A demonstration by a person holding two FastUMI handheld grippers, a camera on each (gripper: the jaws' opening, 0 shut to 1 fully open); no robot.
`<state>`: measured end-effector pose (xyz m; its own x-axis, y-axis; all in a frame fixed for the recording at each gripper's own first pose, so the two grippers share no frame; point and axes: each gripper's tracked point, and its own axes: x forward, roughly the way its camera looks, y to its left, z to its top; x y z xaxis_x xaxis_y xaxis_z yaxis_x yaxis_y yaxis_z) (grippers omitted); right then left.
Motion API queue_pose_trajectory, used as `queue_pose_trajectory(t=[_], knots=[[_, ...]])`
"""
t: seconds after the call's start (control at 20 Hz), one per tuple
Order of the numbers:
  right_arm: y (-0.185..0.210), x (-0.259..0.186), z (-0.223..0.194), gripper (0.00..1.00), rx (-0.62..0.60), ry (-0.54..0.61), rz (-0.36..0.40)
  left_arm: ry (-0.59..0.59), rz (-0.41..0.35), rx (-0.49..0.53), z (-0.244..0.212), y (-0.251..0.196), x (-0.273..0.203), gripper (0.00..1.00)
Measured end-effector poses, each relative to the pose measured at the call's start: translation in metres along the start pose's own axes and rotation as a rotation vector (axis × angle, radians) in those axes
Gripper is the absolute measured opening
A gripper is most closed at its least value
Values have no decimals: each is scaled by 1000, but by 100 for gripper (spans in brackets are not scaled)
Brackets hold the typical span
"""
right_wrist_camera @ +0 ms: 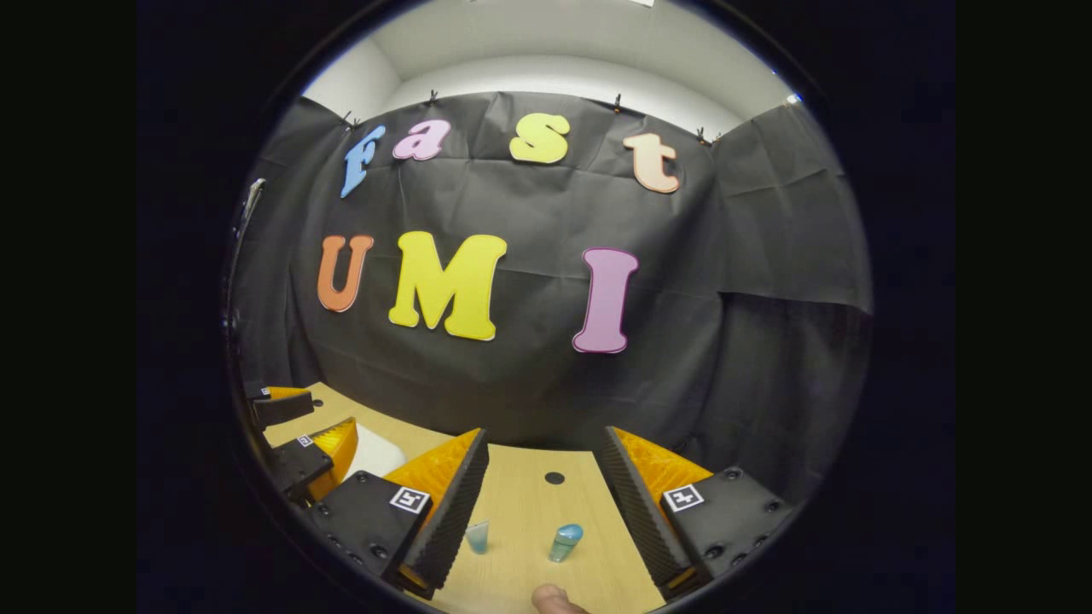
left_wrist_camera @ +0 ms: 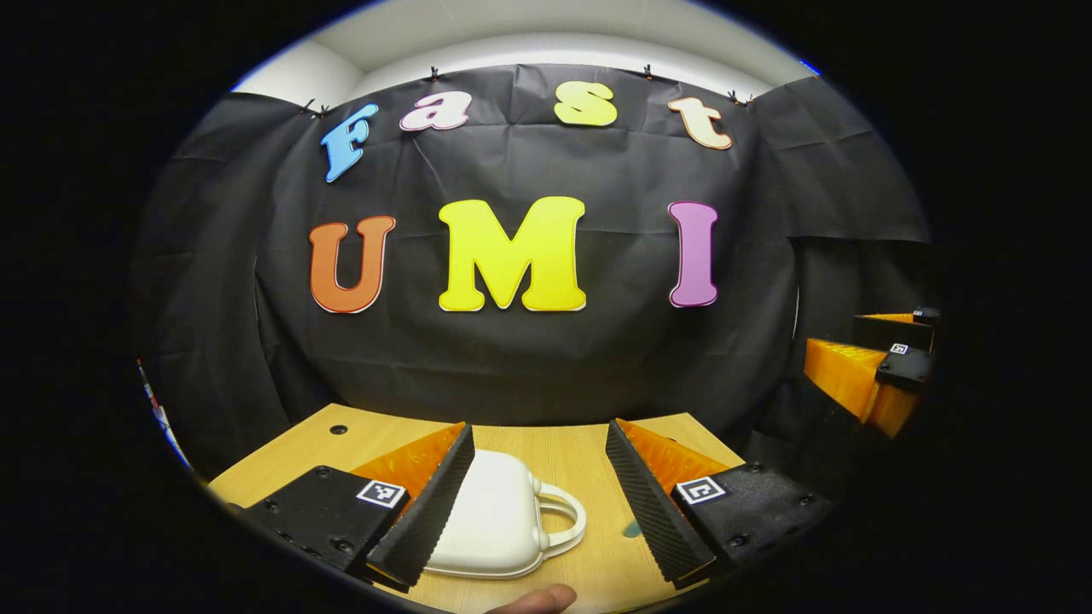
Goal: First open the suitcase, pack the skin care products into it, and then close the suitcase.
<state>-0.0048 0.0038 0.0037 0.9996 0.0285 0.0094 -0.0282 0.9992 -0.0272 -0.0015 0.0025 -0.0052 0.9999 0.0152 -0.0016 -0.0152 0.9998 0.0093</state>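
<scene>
The suitcase [left_wrist_camera: 499, 520] — a small white case with a looped handle on its right side — is seen lying closed and flat on the wooden table [left_wrist_camera: 589, 460], low in the left gripper view. It is framed between the fingers of the left gripper [left_wrist_camera: 537, 503], which are spread wide; the left finger [left_wrist_camera: 426, 512] overlaps the case's left edge in the picture, though contact cannot be confirmed, while the other finger stands apart from the handle. Nothing is held. A fingertip of the person [left_wrist_camera: 537, 599] is glimpsed at the very bottom edge. A small bluish spot is made out on the table beside the right finger, too small to identify. Farther right, the right gripper is caught at the edge of the view, off the table's corner.

In the right gripper view, the right gripper [right_wrist_camera: 542, 503] is likewise held wide open, with nothing between its fingers but bare table. Two skin care products are picked out there — a small pale blue bottle [right_wrist_camera: 478, 536] just beside the left finger, and a blue-capped bottle [right_wrist_camera: 565, 542] standing upright nearer the middle. Beyond them, a dark hole in the tabletop [right_wrist_camera: 554, 477] is seen. Far to the left, the left gripper and a patch of the white suitcase are visible.
</scene>
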Motion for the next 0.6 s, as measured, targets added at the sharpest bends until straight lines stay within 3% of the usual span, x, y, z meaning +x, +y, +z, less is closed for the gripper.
queue_pose_trajectory(t=[0.1,0.15,0.35,0.6], knots=[[-3,-2,-2,81,-4,-3,-3,7,0,36,-10,-1,2,94],[-7,-3,-3,81,-6,-6,-10,16,-5,63,-18,-4,3,99],[-41,-9,-9,80,-19,-14,-71,44,-12,239,-61,-11,18,99],[-97,-23,-8,80,41,-29,-154,88,-16,567,-120,-28,39,98]])
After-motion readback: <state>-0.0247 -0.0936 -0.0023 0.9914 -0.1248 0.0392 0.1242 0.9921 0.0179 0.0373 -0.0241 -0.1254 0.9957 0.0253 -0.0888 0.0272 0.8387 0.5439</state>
